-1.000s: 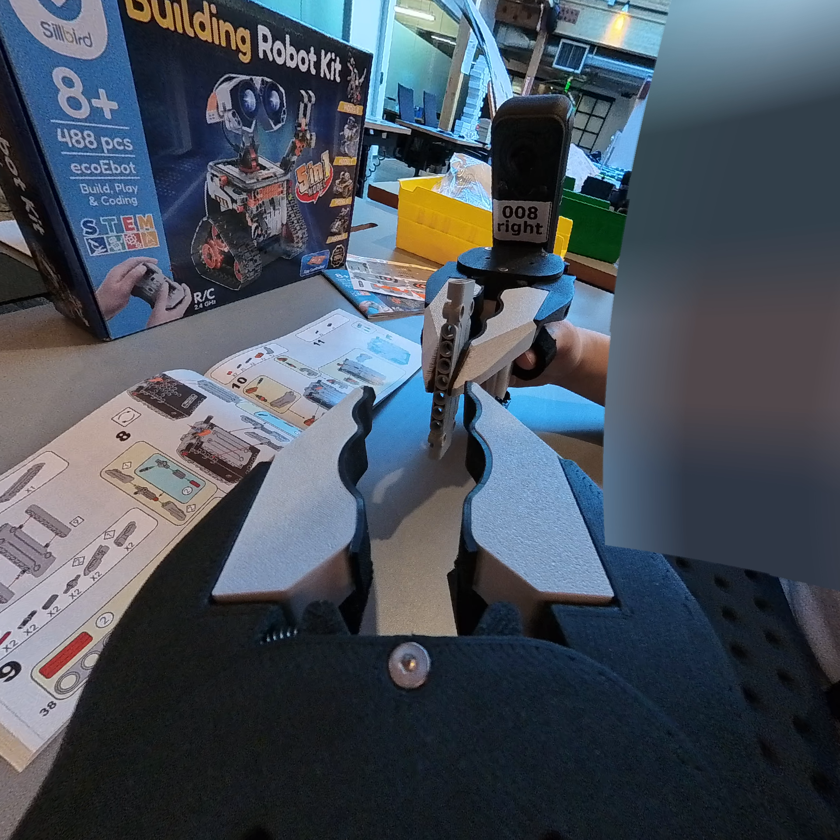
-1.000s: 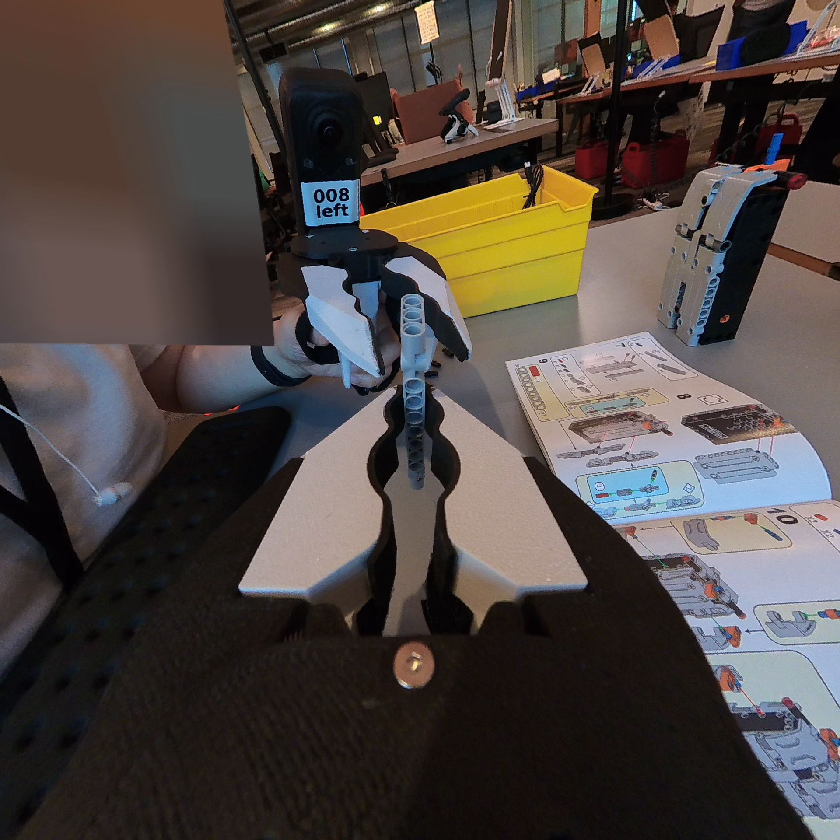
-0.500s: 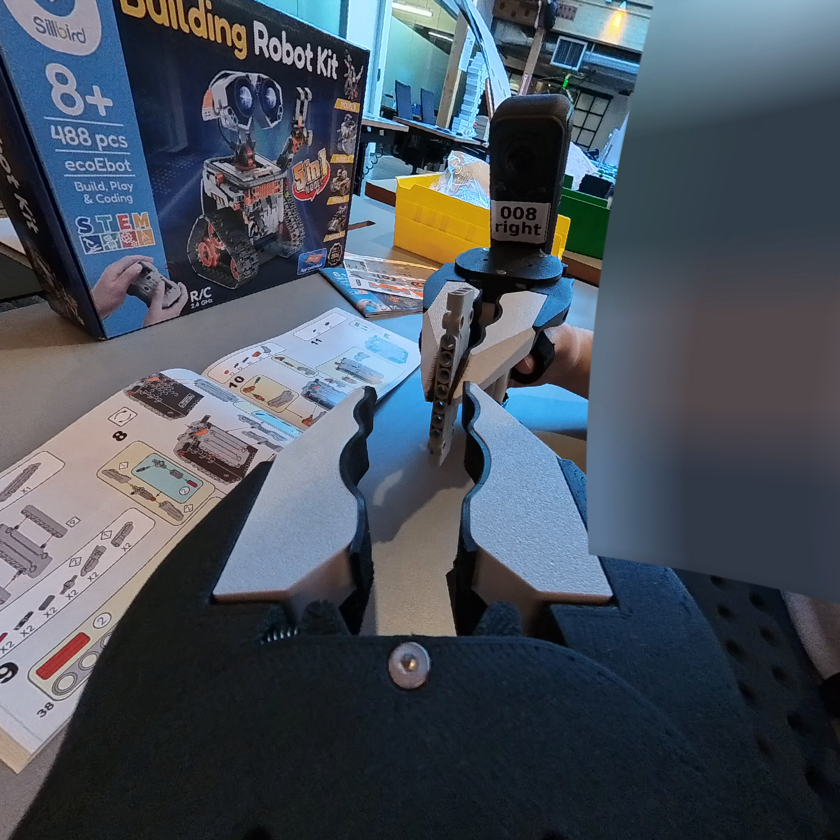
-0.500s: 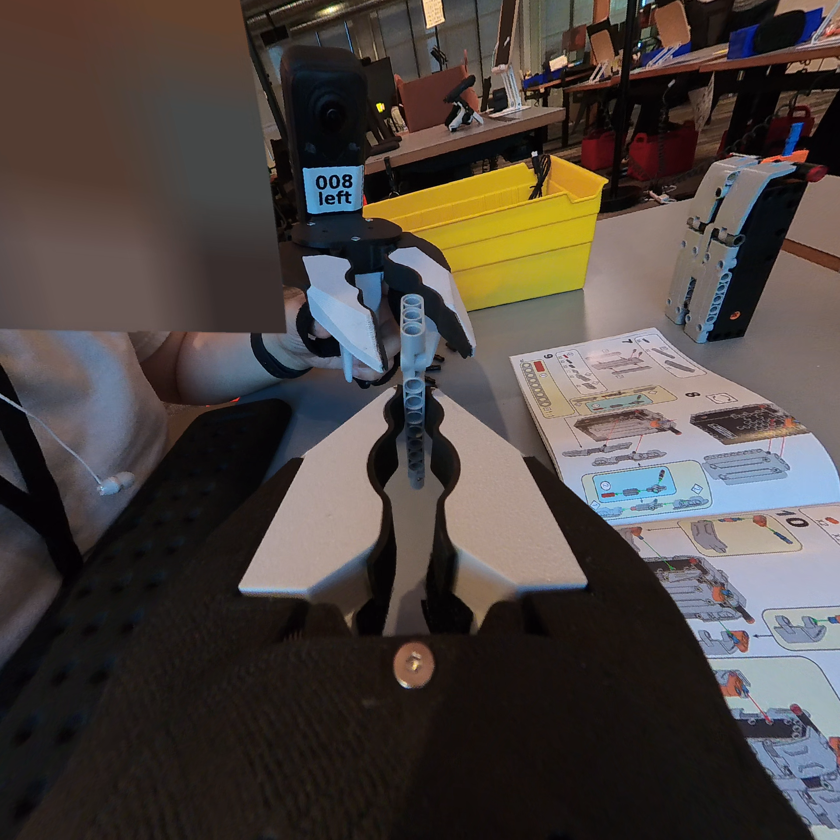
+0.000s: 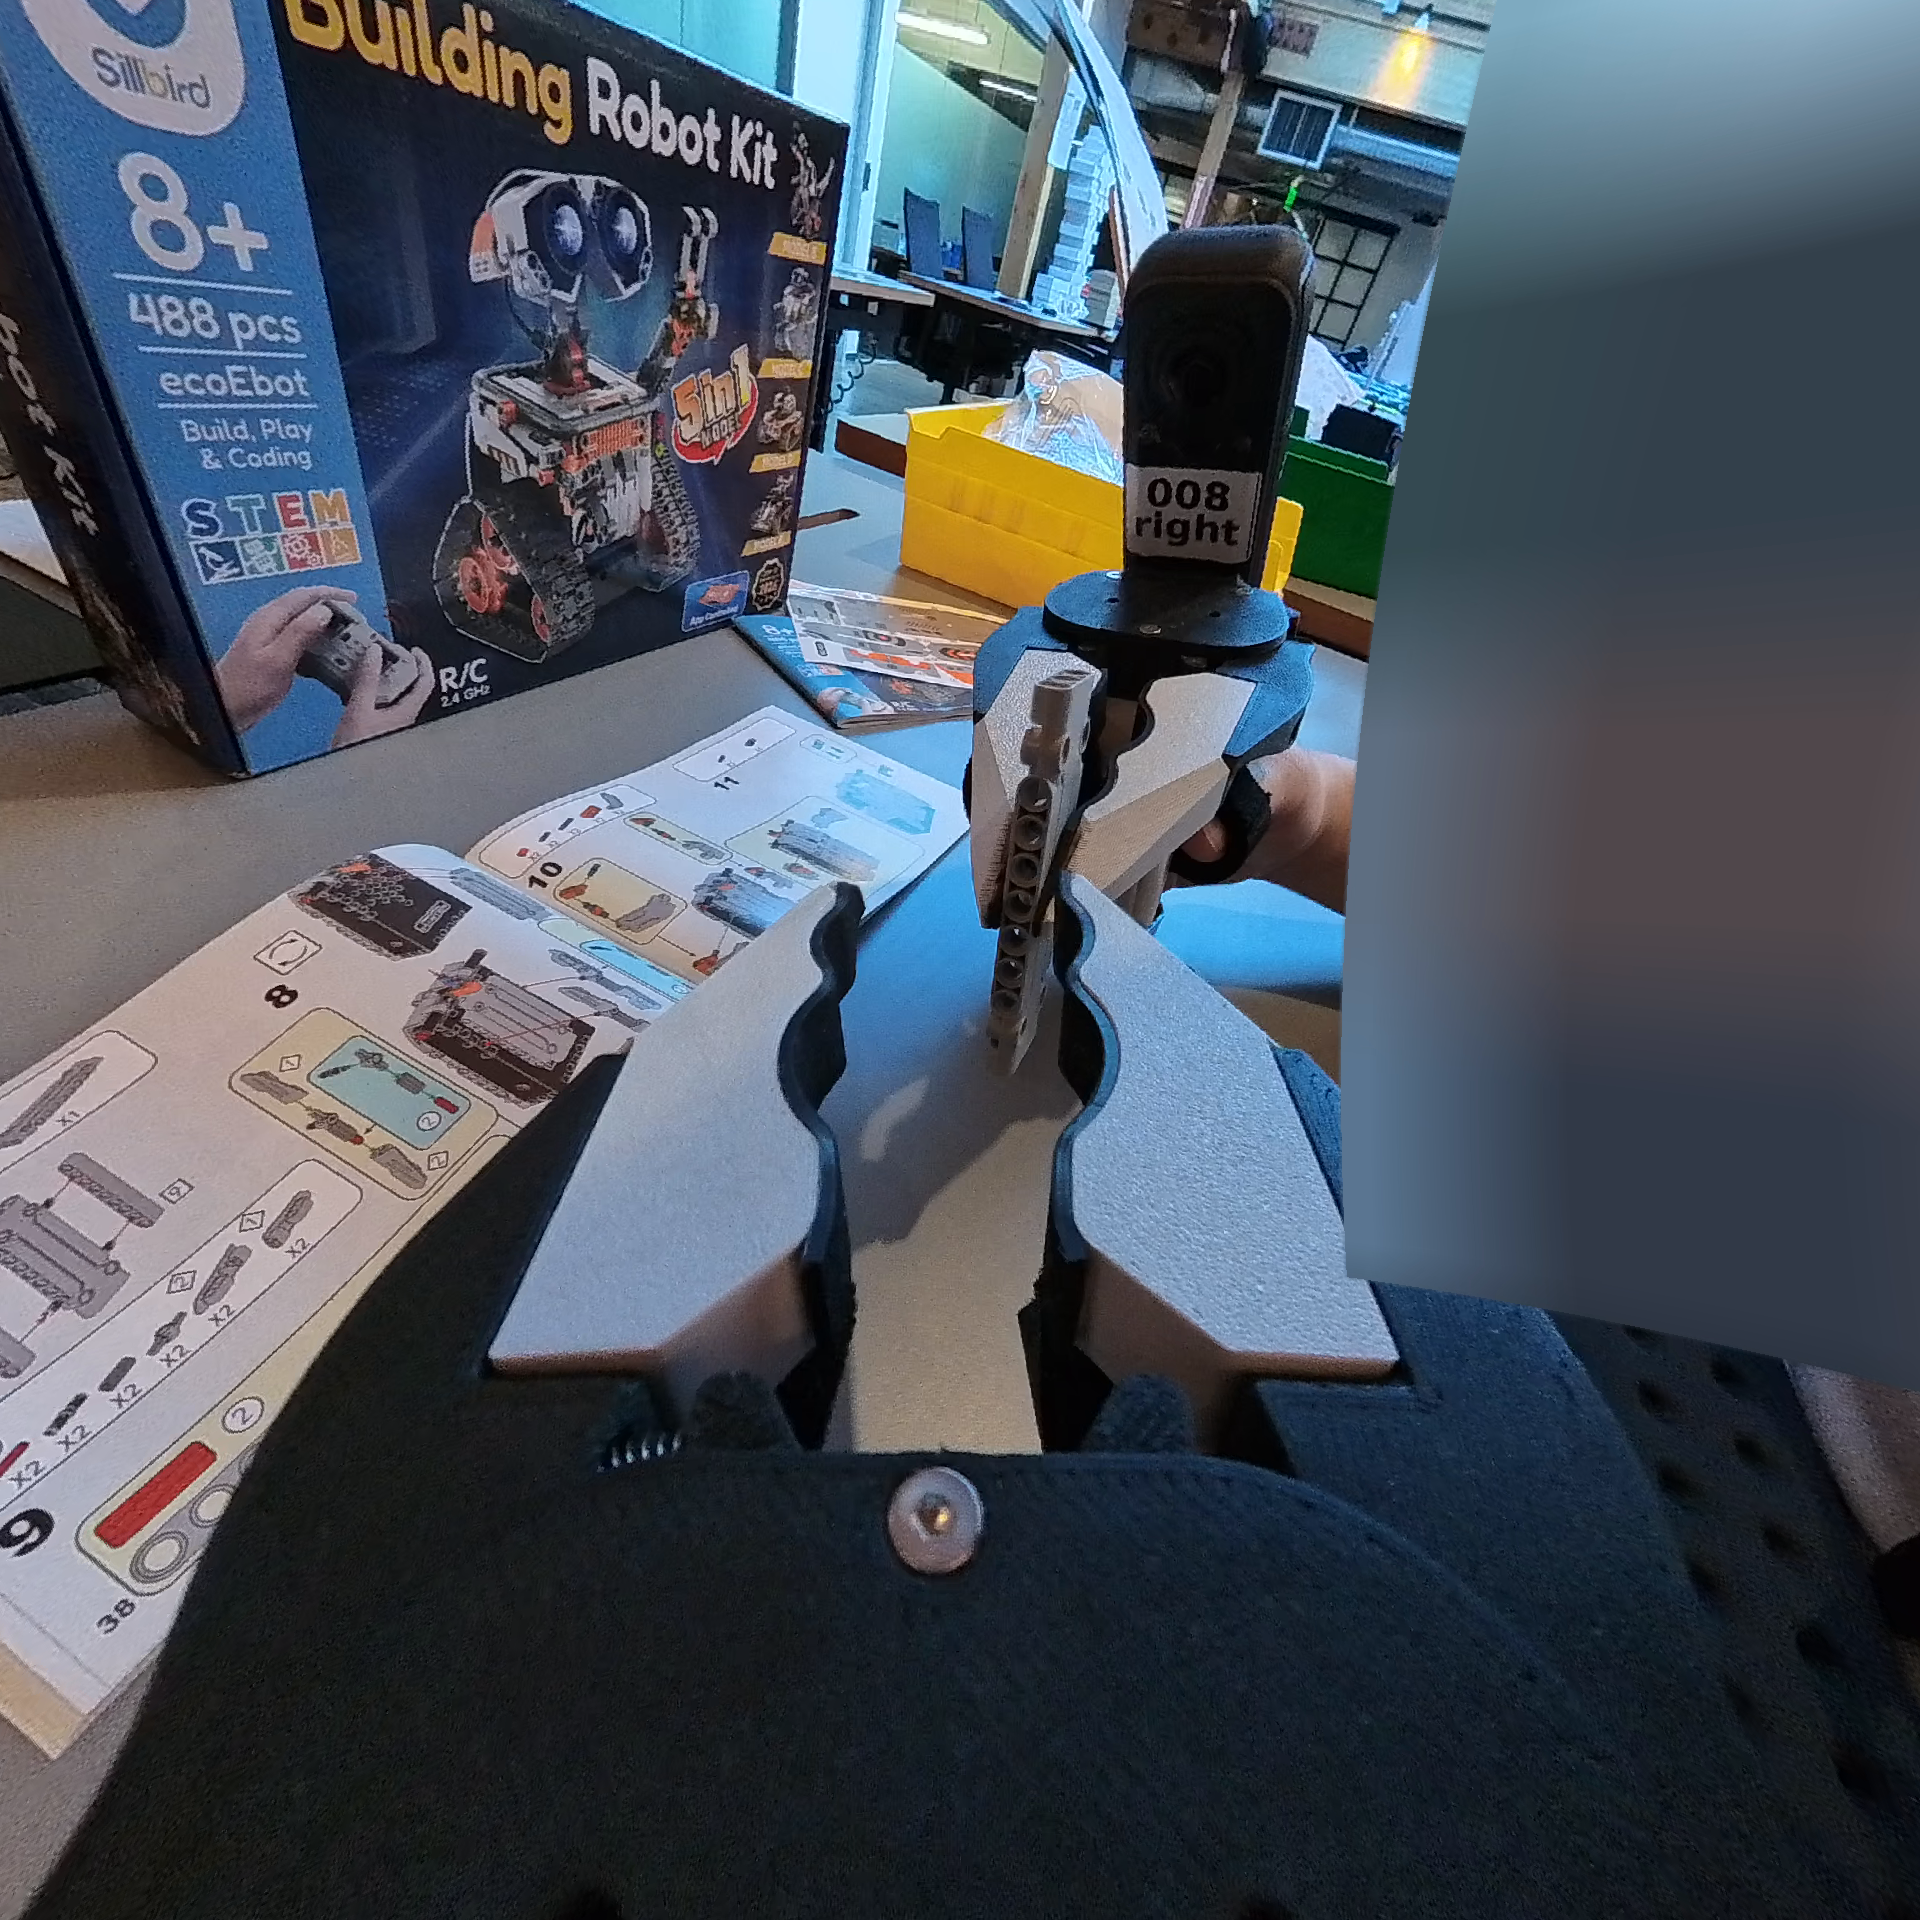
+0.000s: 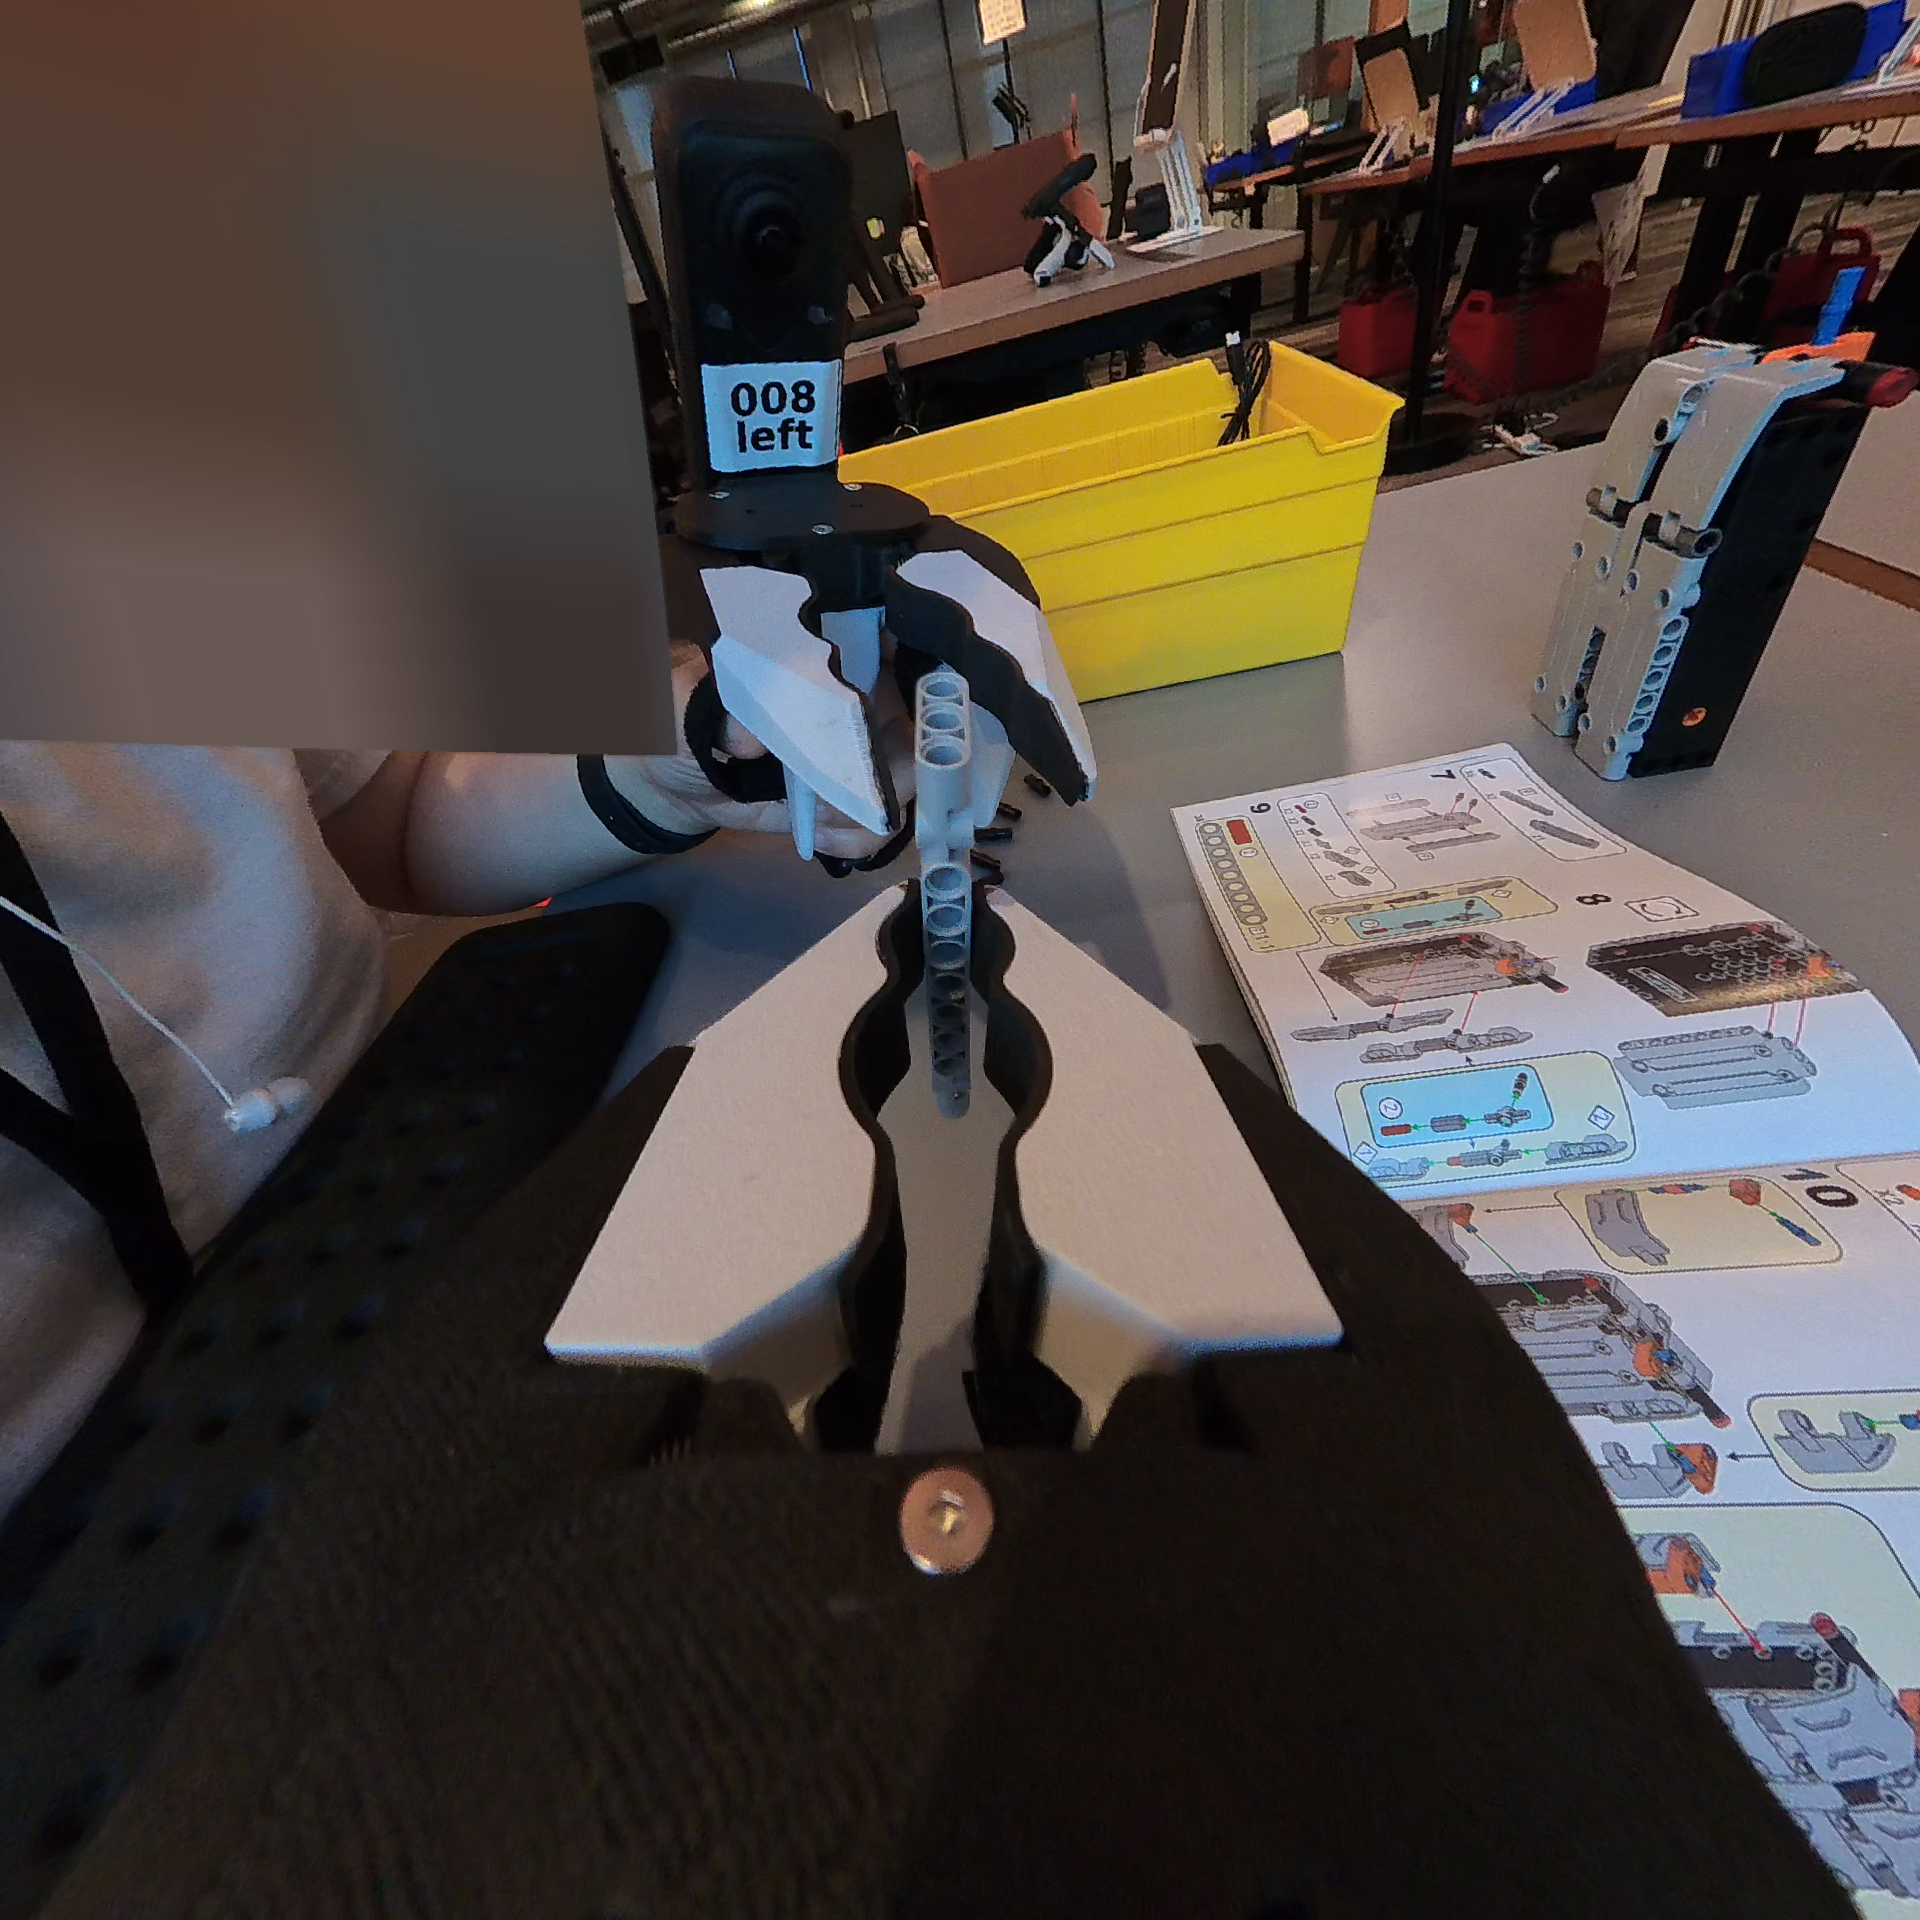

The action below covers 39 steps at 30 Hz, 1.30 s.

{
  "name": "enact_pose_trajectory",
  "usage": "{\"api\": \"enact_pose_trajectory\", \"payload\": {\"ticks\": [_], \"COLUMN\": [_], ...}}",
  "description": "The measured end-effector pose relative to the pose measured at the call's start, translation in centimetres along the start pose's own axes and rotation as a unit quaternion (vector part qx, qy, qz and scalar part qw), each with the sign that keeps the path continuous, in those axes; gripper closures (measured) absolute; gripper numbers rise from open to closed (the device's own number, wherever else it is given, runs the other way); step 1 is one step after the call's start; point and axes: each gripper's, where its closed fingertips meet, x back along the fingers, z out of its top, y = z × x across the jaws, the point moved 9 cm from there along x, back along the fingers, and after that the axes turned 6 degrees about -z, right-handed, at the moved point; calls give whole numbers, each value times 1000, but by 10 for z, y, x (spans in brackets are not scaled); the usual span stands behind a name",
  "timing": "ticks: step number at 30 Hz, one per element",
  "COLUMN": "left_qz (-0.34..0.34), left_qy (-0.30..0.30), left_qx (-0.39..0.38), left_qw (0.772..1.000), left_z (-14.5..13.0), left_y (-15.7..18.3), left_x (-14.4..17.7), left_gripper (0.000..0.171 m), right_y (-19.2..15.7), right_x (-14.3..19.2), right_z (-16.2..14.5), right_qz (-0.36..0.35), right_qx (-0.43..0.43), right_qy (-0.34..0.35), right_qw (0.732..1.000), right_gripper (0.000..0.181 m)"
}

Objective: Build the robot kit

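Grey holed beam [image 6: 945,935]: frame centre, upright, pinched by right tongs [image 6: 948,914]
Left tongs [image 5: 951,935]: spread, empty, beside beam
Instruction booklet [image 5: 343,1060]: left, on surface [image 5: 125,821]

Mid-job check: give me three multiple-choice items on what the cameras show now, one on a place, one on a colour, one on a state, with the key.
1. The open booklet lies: A) on the table beside the right tongs; B) inside a bin; C) atop a box.
2. The holed beam is: A) red; B) grey; C) green.
3. The left tongs are: A) shut on the beam; B) shut on the booklet; C) open.

A: its pages spread flat on the tabletop.
B: it is pale grey along its whole length.
C: a wide gap shows between their fingers.
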Motion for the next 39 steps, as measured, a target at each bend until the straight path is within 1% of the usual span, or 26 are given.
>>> {"api": "enact_pose_trajectory", "payload": {"ticks": [3, 6, 9, 12, 15, 17, 19, 20, 22, 24, 26, 27, 28, 29, 30, 32, 33, 34, 35, 38, 39], "left_qz": [4, 8, 6, 4, -15, -45, -57, -65, -77, -75, -49, -42, -38, -26, -22, -39, -41, -39, -39, -31, -25], "left_qy": [-3, -4, -8, -13, -27, -30, -47, -53, -44, -67, -99, -106, -103, -92, -82, -62, -47, -36, -36, -49, -51], "left_qx": [0, -1, 2, -18, -40, -51, -33, -29, -30, -43, -67, -79, -89, -89, -74, -37, -32, -32, -31, -31, -34], "left_qw": [1000, 1000, 1000, 1000, 999, 997, 997, 996, 996, 994, 992, 990, 990, 991, 994, 997, 998, 998, 998, 998, 998], "left_z": [-1, 0, 2, 6, 14, 17, 16, 15, 14, 9, 1, -2, -5, -7, -8, -10, -10, -11, -12, -15, -15], "left_y": [-2, -2, 0, 5, 16, 27, 36, 42, 55, 65, 71, 74, 78, 80, 82, 87, 89, 91, 92, 95, 95], "left_x": [0, 1, 1, 2, 5, 7, 11, 15, 23, 29, 34, 36, 40, 44, 49, 59, 65, 71, 75, 84, 86], "left_gripper": [135, 134, 128, 121, 114, 120, 122, 128, 132, 133, 132, 138, 164, 166, 166, 167, 167, 167, 167, 167, 167], "right_y": [3, 5, 4, -5, -23, -38, -52, -58, -70, -78, -85, -88, -91, -95, -98, -102, -105, -108, -110, -109, -111], "right_x": [1, 2, 7, 9, 5, 0, -7, -11, -20, -29, -39, -45, -49, -54, -57, -61, -61, -61, -62, -72, -75], "right_z": [2, 8, 14, 22, 32, 35, 39, 41, 45, 47, 49, 50, 50, 51, 53, 60, 64, 68, 72, 81, 83], "right_qz": [-7, -10, -10, -10, 4, 9, 12, 13, 18, 29, 41, 47, 56, 63, 58, 24, 25, 46, 65, 83, 102], "right_qx": [7, 8, 7, 9, 12, 24, 28, 31, 39, 39, 34, 34, 35, 38, 54, 103, 117, 120, 113, 80, 74], "right_qy": [-5, 5, 18, 32, 35, 36, 40, 38, 34, 28, 23, 18, 11, 12, 15, 32, 35, 33, 35, 36, 27], "right_qw": [1000, 1000, 1000, 999, 999, 999, 999, 999, 999, 998, 998, 998, 998, 997, 997, 994, 992, 991, 991, 993, 992], "right_gripper": [175, 175, 175, 175, 175, 175, 175, 175, 175, 175, 175, 175, 174, 175, 173, 144, 148, 160, 167, 161, 172]}}
